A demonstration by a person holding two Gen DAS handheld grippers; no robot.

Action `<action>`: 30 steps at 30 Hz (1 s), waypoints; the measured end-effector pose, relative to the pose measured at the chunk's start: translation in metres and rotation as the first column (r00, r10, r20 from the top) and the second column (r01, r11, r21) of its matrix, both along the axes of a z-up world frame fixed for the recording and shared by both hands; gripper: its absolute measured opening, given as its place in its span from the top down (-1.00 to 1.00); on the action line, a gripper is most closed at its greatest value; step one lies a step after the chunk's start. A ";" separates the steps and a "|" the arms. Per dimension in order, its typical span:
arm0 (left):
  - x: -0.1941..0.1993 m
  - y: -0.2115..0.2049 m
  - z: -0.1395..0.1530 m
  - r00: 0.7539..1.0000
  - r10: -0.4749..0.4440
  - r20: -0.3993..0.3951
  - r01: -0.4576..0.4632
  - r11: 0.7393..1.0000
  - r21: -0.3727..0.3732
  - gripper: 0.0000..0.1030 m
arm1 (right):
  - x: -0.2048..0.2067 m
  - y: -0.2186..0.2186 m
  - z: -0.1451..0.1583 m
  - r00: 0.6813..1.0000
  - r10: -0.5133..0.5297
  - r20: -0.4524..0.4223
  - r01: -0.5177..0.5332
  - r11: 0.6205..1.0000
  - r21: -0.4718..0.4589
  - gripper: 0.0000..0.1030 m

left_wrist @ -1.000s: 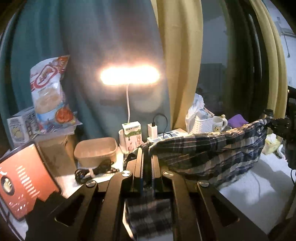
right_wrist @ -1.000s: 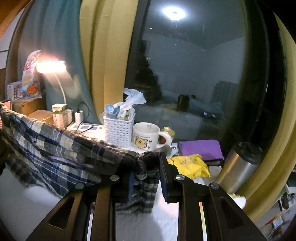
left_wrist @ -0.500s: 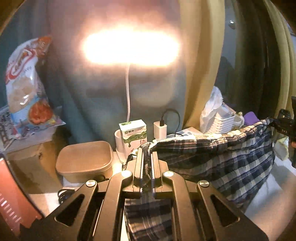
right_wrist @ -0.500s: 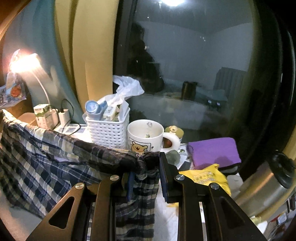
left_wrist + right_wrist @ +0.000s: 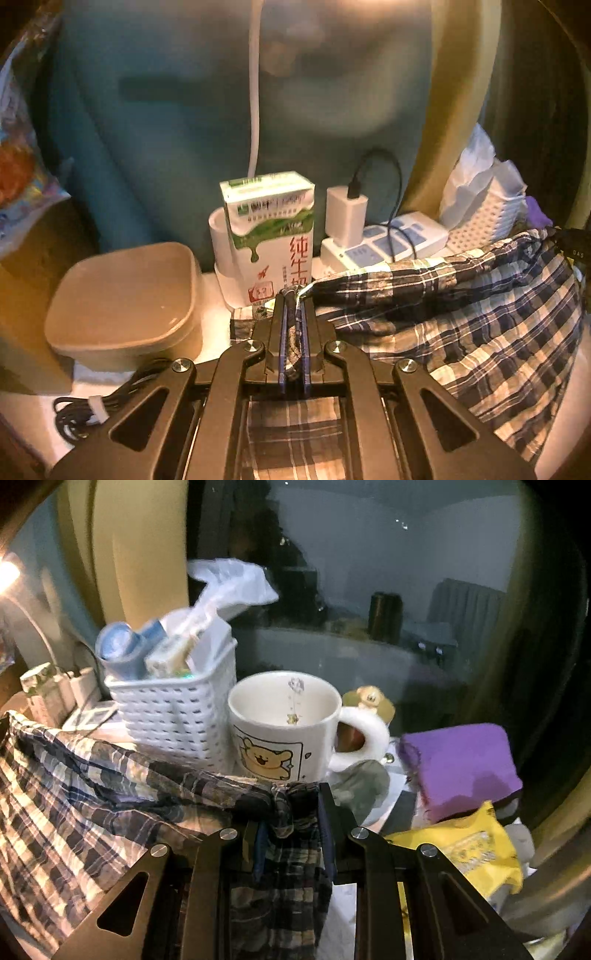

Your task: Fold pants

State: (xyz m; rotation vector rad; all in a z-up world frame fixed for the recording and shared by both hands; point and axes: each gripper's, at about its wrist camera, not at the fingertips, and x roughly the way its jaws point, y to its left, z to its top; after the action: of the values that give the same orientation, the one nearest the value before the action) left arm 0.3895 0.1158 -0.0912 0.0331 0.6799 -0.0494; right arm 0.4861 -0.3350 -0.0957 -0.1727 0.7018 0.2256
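Pinching one end of the waistband, the left gripper (image 5: 293,325) is clamped tight on the plaid pants (image 5: 461,317), with only a thin fold of fabric between its blue pads. The right gripper (image 5: 291,830) grips the other end, its jaws set a little wider around a thicker bunch of cloth. Between the two, the pants hang stretched above the white table (image 5: 218,291), the legs draping below toward the surface.

For a clean fold, both ends should probably be lowered at the same height and kept taut, so the cloth lands flat without wrinkles.

Just beyond the fabric stand a milk carton (image 5: 271,236), a tan lidded box (image 5: 125,299) and a power strip (image 5: 388,240) on the left, and a white basket (image 5: 173,716) and bear mug (image 5: 284,727) on the right. These sit near enough that the edge could catch them, so it is best laid down short of them.
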 end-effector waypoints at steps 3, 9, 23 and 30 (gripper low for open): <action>0.007 0.002 -0.011 1.000 0.009 -0.025 -0.009 1.000 -0.003 0.86 | 0.011 0.002 -0.010 1.000 -0.007 -0.022 0.007 1.000 -0.007 0.52; 0.018 0.002 -0.024 0.997 0.026 -0.072 -0.025 1.000 0.009 0.80 | 0.019 0.004 -0.023 0.999 -0.022 -0.045 0.022 1.000 -0.012 0.52; -0.019 0.014 0.020 0.995 0.091 0.032 -0.092 0.995 0.038 0.10 | 0.007 -0.003 0.002 0.998 -0.067 0.012 0.067 0.998 -0.002 -0.31; -0.074 0.000 0.019 0.999 0.049 -0.022 -0.050 0.999 -0.019 -0.11 | -0.027 -0.010 0.019 0.997 -0.064 0.031 0.063 0.998 0.029 -0.32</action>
State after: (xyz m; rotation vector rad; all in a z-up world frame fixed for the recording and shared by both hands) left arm 0.3153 0.1155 -0.0725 -0.0031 0.7017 -0.0089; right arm 0.4592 -0.3452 -0.0764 -0.1269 0.6715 0.1711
